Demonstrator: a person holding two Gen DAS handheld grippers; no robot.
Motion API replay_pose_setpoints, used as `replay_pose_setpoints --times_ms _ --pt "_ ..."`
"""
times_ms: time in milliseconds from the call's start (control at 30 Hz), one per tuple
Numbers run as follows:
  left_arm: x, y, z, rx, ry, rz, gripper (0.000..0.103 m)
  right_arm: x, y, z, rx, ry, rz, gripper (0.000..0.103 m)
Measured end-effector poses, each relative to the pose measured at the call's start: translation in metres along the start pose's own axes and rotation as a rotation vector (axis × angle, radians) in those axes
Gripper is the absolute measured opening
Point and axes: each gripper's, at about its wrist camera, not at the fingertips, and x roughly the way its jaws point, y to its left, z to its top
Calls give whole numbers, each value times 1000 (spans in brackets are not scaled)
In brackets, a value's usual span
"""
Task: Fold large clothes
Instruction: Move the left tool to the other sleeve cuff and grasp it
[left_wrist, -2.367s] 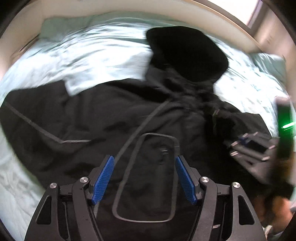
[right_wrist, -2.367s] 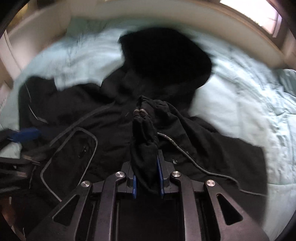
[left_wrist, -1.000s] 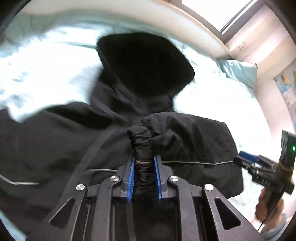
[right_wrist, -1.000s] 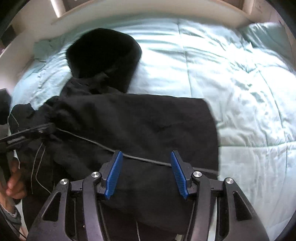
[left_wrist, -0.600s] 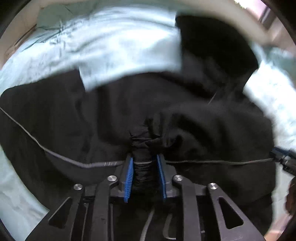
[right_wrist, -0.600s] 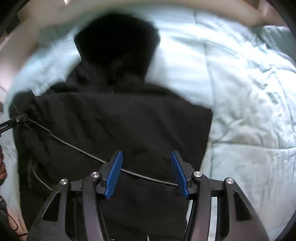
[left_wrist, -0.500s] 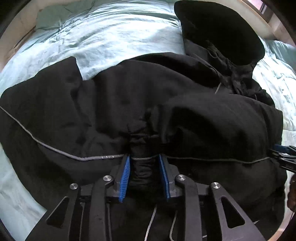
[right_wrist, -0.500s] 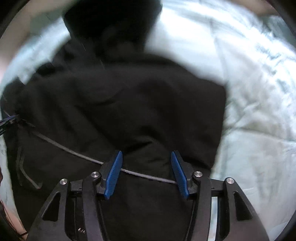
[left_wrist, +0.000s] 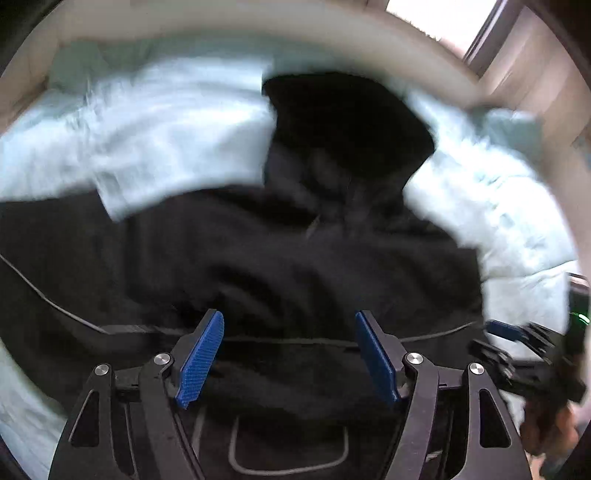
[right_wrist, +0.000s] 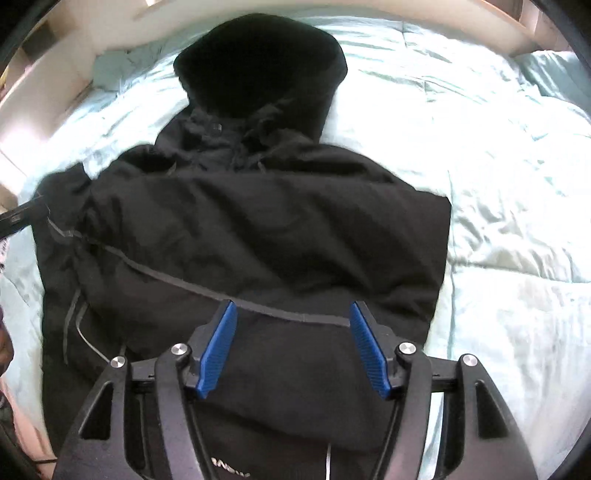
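Note:
A large black hooded jacket (right_wrist: 266, 229) lies on the pale blue bed, hood (right_wrist: 262, 62) at the far end. One sleeve is folded across the body, with a grey reflective stripe running over it. My right gripper (right_wrist: 291, 332) is open and empty just above the jacket's lower body. My left gripper (left_wrist: 288, 343) is open and empty above the same jacket (left_wrist: 258, 251); this view is blurred. The right gripper (left_wrist: 517, 347) shows at the right edge of the left wrist view.
The pale blue quilt (right_wrist: 498, 166) covers the bed on all sides of the jacket. A blue pillow (right_wrist: 554, 70) lies at the far right. A cream bed frame or wall (left_wrist: 221, 33) curves behind, with a window (left_wrist: 443, 18) above.
My left gripper has opened and let go of the sleeve cuff, which now lies across the jacket body. The left view has swung and blurred. My right gripper stays open over the jacket.

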Motion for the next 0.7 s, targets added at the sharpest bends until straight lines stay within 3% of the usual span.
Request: replay_pose_setpoints --times_ms 133,300,367,500,600,700 --pt "66 10 -17 -51 102 107 76 41 -15 -30 52 102 -10 66" --pt "62 -7 -13 -34 113 181 76 53 -10 -31 34 133 -54 68" --pt "39 -9 -15 -54 84 154 75 42 -12 -30 66 142 -56 68" --pt "-30 3 -32 -99 -26 91 75 -14 -7 -43 102 64 0 68" --pt "-76 31 -43 -144 -98 88 75 -40 7 -59 91 36 10 69" --pt "-120 87 -58 -217 -170 107 75 -44 18 -71 119 29 47 69"
